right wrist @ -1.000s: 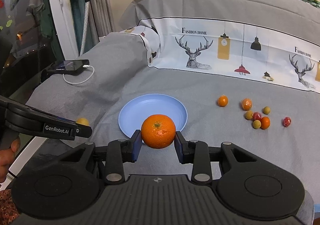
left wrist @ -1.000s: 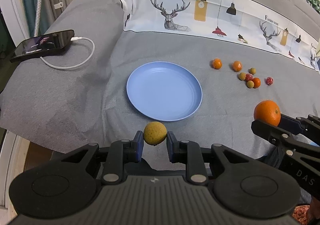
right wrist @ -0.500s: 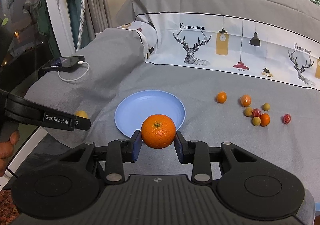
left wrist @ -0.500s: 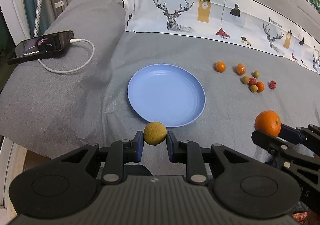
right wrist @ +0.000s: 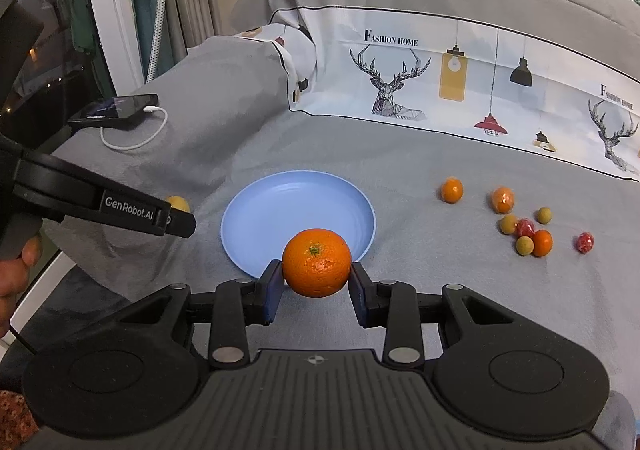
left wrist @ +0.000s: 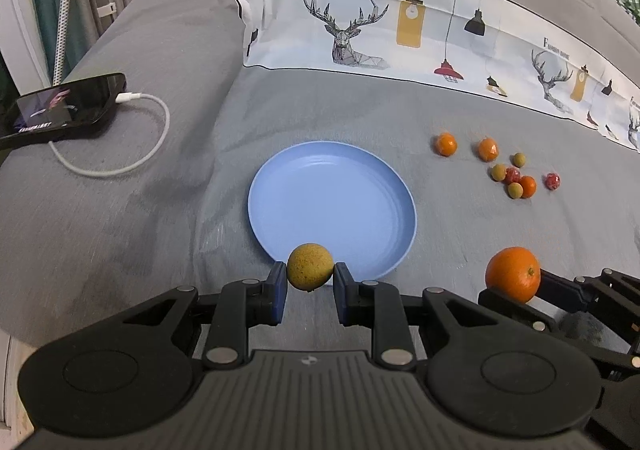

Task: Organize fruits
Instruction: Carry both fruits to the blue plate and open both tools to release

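Both pairs of fingers are clamped on fruit: the left gripper (left wrist: 310, 284) pinches a small yellow-green fruit (left wrist: 310, 267), the right gripper (right wrist: 316, 284) a larger orange (right wrist: 317, 263). Each hangs just short of the near rim of the blue plate (left wrist: 332, 194), which lies bare on the grey bedspread (left wrist: 140, 218). To unload well, carry each fruit over the plate's middle, lower it close, then ease the jaws apart so nothing rolls. 8 small fruits (left wrist: 516, 174) wait right of the plate, well apart. A phone (left wrist: 64, 108) and its cable (left wrist: 120, 166) lie far left, clear of the path.
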